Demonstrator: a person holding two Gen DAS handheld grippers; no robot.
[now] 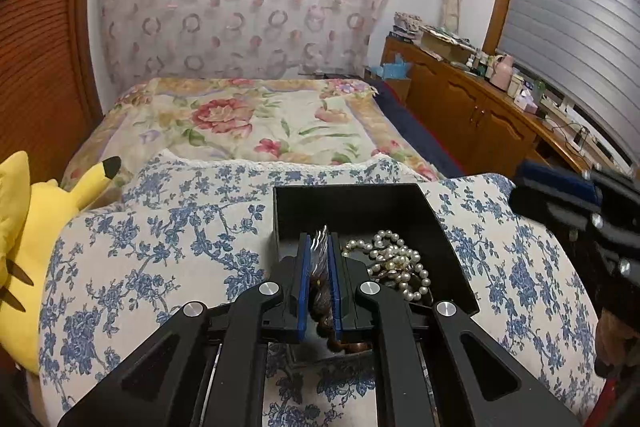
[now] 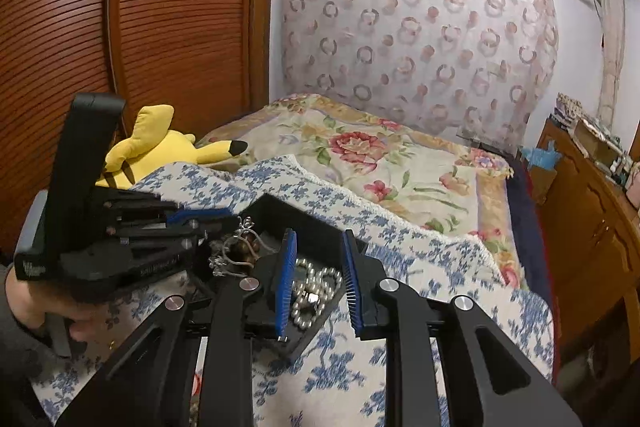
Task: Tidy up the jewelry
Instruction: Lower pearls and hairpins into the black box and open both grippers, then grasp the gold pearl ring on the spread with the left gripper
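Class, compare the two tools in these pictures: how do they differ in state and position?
The left tool is shut on a piece of silver and brown bead jewelry; the right tool is open and holds nothing. The left tool grips its piece over the black box, while the right tool's pads straddle the pearls in the box without gripping them. Both have black arms and blue pads.

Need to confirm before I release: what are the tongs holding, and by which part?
The left tongs are shut on a silver and brown beaded piece, pinched mid-length over the black box. The right tongs are open, holding nothing.
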